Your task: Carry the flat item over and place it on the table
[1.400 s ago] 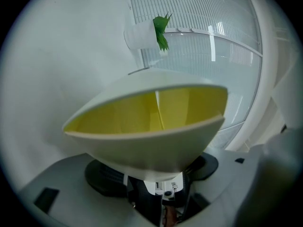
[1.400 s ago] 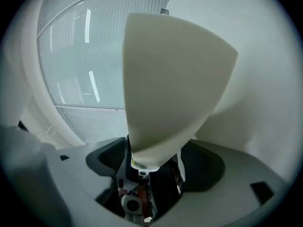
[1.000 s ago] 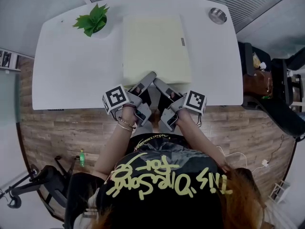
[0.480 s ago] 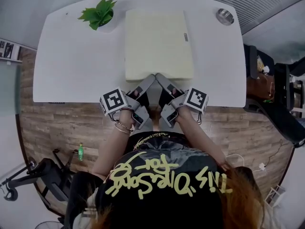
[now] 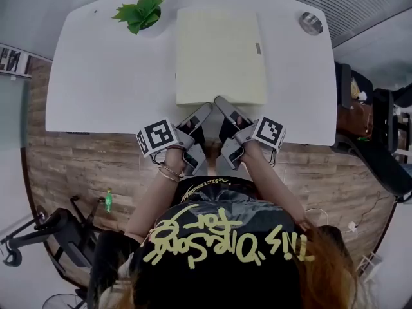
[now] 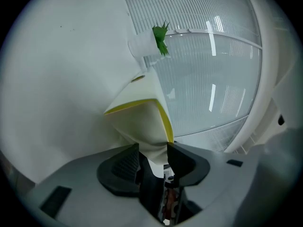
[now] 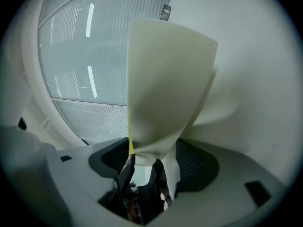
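A flat pale-yellow pad (image 5: 221,56) lies on the white table (image 5: 96,76), with its near edge toward the person. My left gripper (image 5: 203,110) is at the middle of that edge. Its jaws are closing, and in the left gripper view a fold of the pad (image 6: 142,122) is pinched in the left gripper (image 6: 152,152). My right gripper (image 5: 223,102) sits just beside it on the same edge. In the right gripper view the pad (image 7: 165,89) rises from the jaws of the right gripper (image 7: 152,157), which squeeze it on both sides.
A small green potted plant (image 5: 143,11) stands at the table's far left, and a round metal dish (image 5: 311,23) at the far right. Dark chairs (image 5: 373,127) stand to the right of the table. A green bottle (image 5: 108,199) lies on the wooden floor.
Both grippers remain at the pad's near edge. The pad and table sit slightly further right and higher in the head view; otherwise little has shifted.
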